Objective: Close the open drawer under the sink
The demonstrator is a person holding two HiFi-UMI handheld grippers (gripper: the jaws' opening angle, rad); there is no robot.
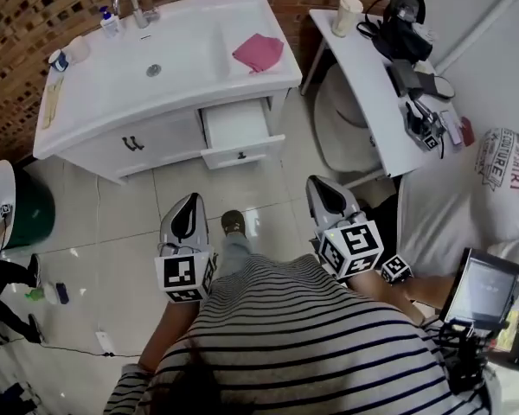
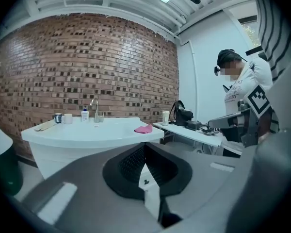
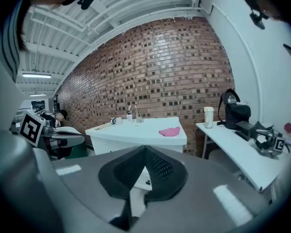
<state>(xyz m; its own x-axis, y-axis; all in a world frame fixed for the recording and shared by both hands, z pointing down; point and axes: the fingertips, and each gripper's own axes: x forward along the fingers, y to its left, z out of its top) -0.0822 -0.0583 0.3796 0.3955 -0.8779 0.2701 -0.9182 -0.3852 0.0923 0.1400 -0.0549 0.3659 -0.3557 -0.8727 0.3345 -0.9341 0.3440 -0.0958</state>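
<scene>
**A:** Where's the drawer (image 1: 236,128) in all this?

**B:** At the right end of the white vanity, just under the sink (image 1: 169,54) counter, beside the cabinet doors (image 1: 138,145). It's pulled well out, and the inside looks bare and white.

**A:** Which way does it lie?

**B:** Its long axis runs from the cabinet straight out toward the person. The front panel, with a small dark knob (image 1: 241,156), faces them, so closing it means a push along that line, back toward the brick wall.

**A:** And the grippers?

**B:** Both hang low by the person's body, well apart from the drawer. The left gripper (image 1: 188,204) has its fingers pressed together at the tips with nothing held, and the right gripper (image 1: 321,188) is the same.

**A:** What could go wrong?

**B:** Mostly the contact point, I'd say. A push off to one side of the panel could skew the drawer on its runners and jam it partway. The narrow closed tips could also skid off that smooth front — or catch the knob. A hard shove might bounce it back open (or shake the pink cloth (image 1: 258,52) on the counter). The side table (image 1: 363,93) stands near on the right, so a wide right-arm swing could clip it.
</scene>
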